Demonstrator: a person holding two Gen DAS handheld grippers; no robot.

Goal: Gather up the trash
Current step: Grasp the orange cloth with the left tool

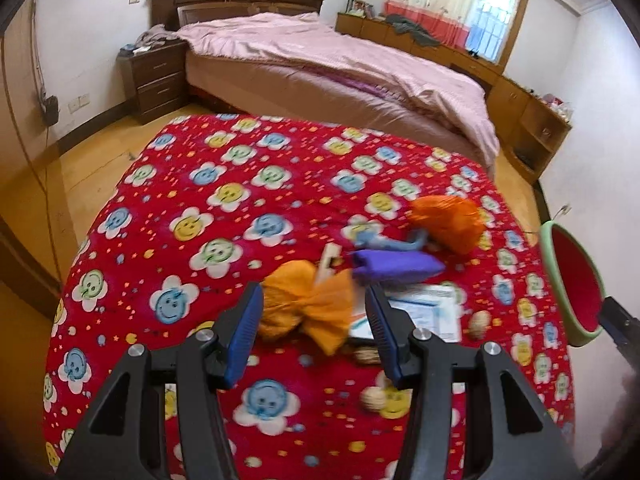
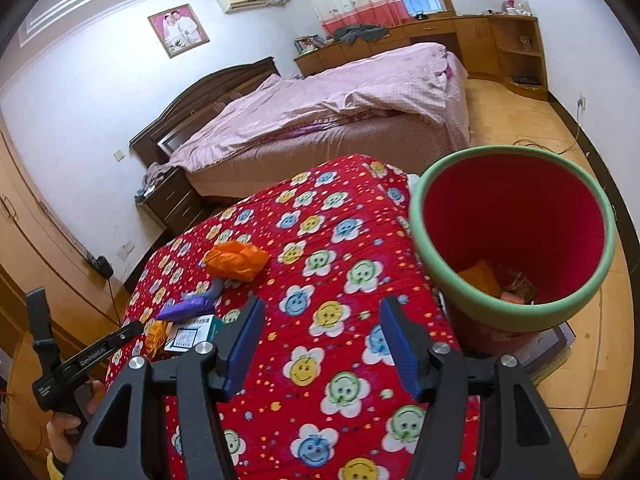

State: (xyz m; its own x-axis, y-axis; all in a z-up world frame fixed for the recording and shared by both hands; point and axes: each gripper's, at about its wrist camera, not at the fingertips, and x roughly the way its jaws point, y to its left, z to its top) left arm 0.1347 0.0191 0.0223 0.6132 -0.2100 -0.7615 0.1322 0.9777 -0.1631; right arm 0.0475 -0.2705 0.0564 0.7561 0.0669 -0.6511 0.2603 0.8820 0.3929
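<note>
A yellow-orange crumpled wrapper [image 1: 308, 312] lies on the red flower-print blanket [image 1: 224, 216]. My left gripper [image 1: 314, 304] is open, its blue pads on either side of the wrapper, not closed on it. Behind it lie a purple packet [image 1: 396, 266], a grey-blue scrap [image 1: 384, 242], an orange bag [image 1: 448, 222] and a white paper box [image 1: 428, 312]. My right gripper [image 2: 322, 320] is open and empty above the blanket, beside the red bin with green rim [image 2: 516, 240], which holds some trash. The left gripper [image 2: 132, 330] shows at the left of the right wrist view.
Small round nut-like bits [image 1: 480, 322] lie near the box. A bed with a pink cover [image 1: 340, 72] stands beyond the blanket, with a dark nightstand [image 1: 156, 76] and wooden cabinets [image 1: 520, 116] around it. Cables run over the wood floor [image 2: 560, 148].
</note>
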